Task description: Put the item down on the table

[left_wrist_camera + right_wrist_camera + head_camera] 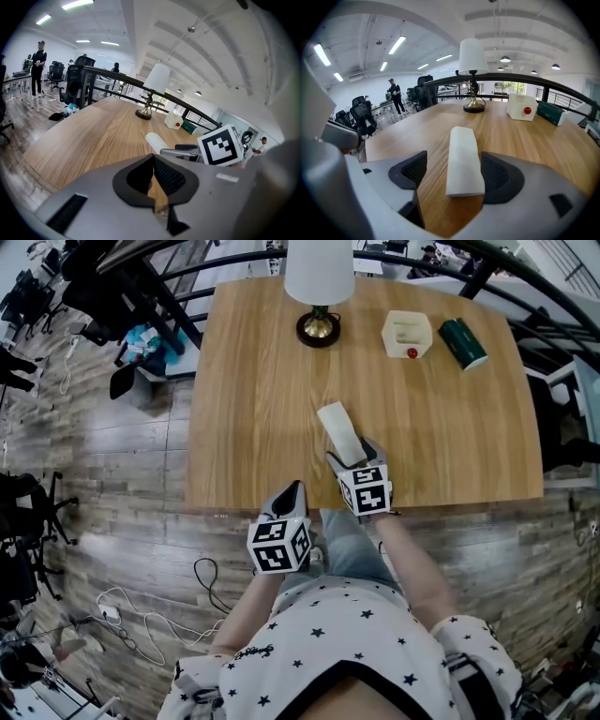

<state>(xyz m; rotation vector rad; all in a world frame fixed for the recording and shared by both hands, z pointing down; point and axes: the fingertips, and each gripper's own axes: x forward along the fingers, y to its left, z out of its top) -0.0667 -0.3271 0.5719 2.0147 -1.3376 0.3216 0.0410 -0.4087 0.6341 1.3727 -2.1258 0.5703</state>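
White flat folded pad (339,432) is down on the light wooden table (253,409), right tongs (353,454) spread wide around it.
Biggest risk imo: pull the tongs back crooked and a pad snags it, dragging it off the near edge. It lies well in front of the brass-footed white-shade lamp (319,326), lengthwise between the released jaws, nearer the right one; can't tell if they touch. Left tongs (291,491) are clenched on nothing.

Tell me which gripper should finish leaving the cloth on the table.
Right. The right gripper has open jaws astride the folded white cloth lying on the table; the left gripper is shut, off to one side.
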